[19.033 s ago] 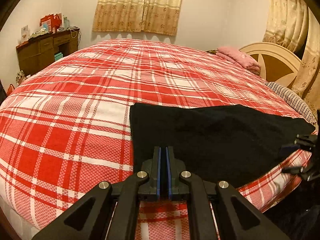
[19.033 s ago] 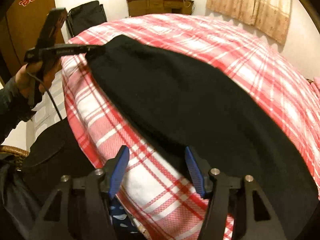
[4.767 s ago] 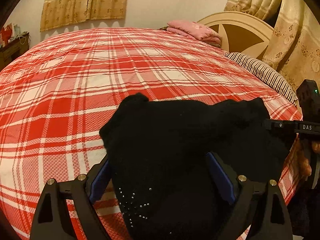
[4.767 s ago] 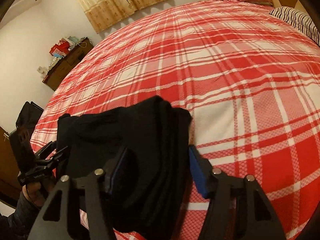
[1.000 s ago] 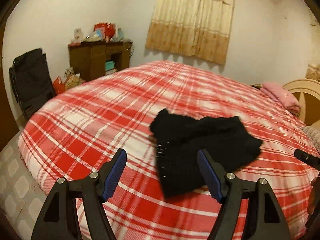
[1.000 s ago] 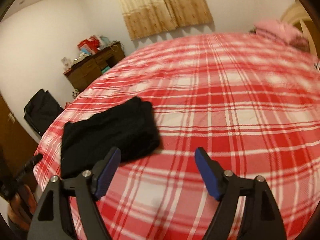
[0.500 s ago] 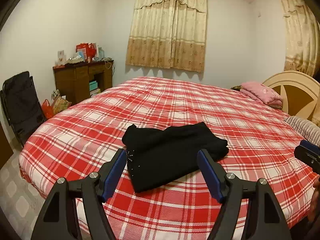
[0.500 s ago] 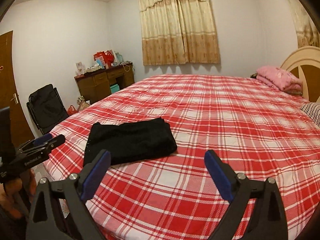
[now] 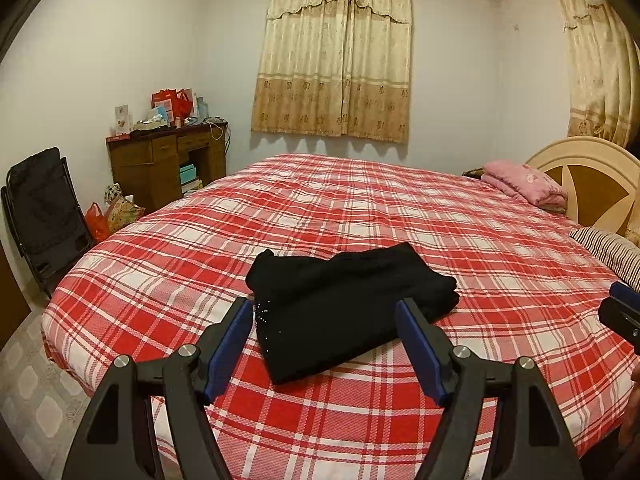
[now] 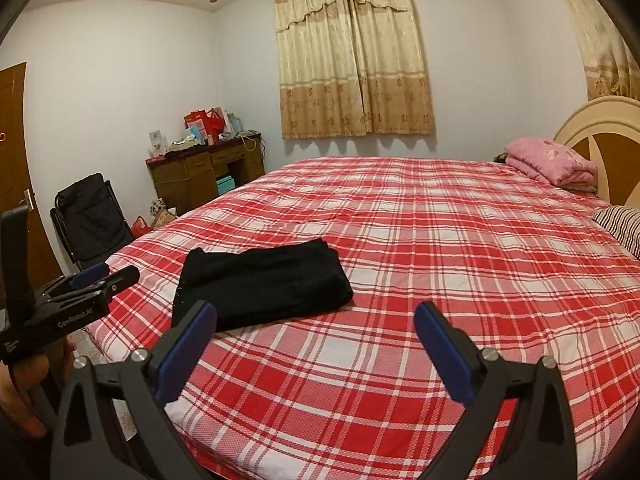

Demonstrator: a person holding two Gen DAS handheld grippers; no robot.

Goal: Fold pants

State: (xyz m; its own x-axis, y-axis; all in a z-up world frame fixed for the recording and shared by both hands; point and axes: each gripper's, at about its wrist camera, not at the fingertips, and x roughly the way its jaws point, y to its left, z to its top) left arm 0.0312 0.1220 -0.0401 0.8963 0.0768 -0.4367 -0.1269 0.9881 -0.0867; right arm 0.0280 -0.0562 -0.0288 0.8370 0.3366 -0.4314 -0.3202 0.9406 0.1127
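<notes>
Covering bed: red plaid; curtains behind.

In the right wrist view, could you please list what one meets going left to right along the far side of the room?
Black folding chair → wooden desk → curtains → pink folded blanket → headboard.

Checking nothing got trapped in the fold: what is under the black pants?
The pants lie folded on the red plaid bedspread. Anything beneath or inside the folds is covered.
</notes>
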